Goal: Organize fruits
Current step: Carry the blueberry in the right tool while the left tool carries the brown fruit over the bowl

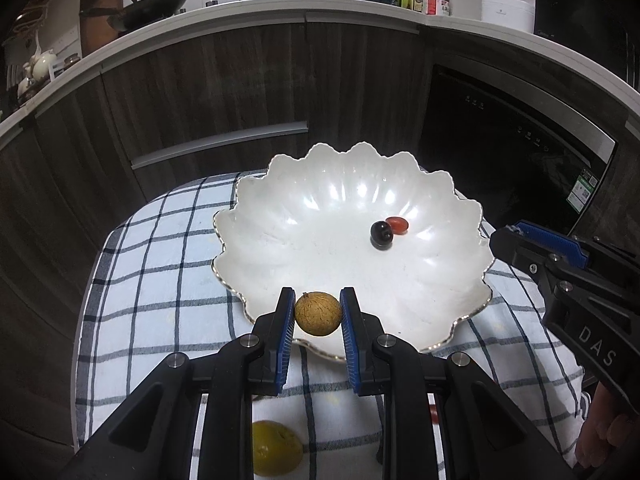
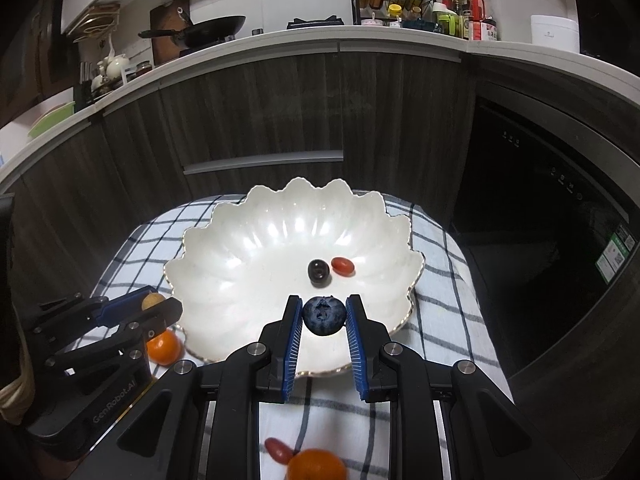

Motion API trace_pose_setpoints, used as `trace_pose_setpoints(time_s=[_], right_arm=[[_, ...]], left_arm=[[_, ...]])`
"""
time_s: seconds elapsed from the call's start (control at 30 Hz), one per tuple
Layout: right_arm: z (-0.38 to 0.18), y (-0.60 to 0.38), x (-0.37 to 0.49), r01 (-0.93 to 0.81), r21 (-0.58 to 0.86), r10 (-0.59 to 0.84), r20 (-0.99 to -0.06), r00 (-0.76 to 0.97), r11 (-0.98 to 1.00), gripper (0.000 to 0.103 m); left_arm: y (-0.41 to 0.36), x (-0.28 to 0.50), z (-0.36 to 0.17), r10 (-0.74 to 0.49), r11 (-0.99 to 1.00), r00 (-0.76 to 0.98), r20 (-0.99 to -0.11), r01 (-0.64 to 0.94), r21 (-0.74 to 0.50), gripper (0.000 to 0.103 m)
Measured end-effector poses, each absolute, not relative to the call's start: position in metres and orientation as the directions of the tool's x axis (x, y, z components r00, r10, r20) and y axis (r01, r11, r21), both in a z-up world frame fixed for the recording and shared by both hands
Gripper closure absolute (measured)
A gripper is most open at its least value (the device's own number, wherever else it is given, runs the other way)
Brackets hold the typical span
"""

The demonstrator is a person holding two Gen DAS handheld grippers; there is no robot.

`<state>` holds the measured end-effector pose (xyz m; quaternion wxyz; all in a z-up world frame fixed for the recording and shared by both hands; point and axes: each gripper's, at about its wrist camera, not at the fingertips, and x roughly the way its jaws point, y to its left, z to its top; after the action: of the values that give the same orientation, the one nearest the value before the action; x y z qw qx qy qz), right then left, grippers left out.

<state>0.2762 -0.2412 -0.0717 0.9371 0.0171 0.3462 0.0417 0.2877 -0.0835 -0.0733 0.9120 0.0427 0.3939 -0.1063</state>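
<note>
While both grippers hang over the near rim of the dish, the stock reads as follows.

Dish: 1 white scalloped dish (image 1: 320, 184) on a blue-and-white checked cloth (image 1: 160, 248) spread over a small counter. Inside it, right of centre: 1 dark grape (image 1: 381, 233) and 1 red cherry tomato (image 1: 398, 224), touching each other.

Left gripper (image 1: 318, 314): fingers closed on 1 tan, rough-skinned round fruit (image 1: 318, 314), held between the 2 blue pads just above the dish's near edge. In the right wrist view this gripper shows at lower left, the tan fruit peeking out between its fingers.

Right gripper (image 2: 323, 316): fingers closed on 1 blueberry (image 2: 323, 316), its crown facing the camera, held over the near part of the dish.

Loose on the cloth, outside the dish:
- 1 yellow-green fruit (image 1: 276, 454), below the left gripper.
- 1 orange citrus (image 2: 163, 347) just beside the dish's left edge, partly behind the left gripper.
- 1 further orange citrus (image 2: 316, 465) at the bottom of the right wrist view.
- 1 red cherry tomato (image 2: 278, 450) touching that second citrus.

Background: dark wood cabinets, 1 black pan (image 2: 212, 30) on the kitchen worktop.
</note>
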Motion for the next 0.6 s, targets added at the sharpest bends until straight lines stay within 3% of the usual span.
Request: trace_pose_setpoints(time_s=[0.6], right_arm=[[-0.081, -0.243, 0.321, -0.097, 0.072, 0.12, -0.682, 0.721, 0.993, 0.079]], left_arm=[[-0.09, 0.324, -0.088, -0.165, 0.973, 0.627, -0.761, 0.231, -0.021, 0.08]])
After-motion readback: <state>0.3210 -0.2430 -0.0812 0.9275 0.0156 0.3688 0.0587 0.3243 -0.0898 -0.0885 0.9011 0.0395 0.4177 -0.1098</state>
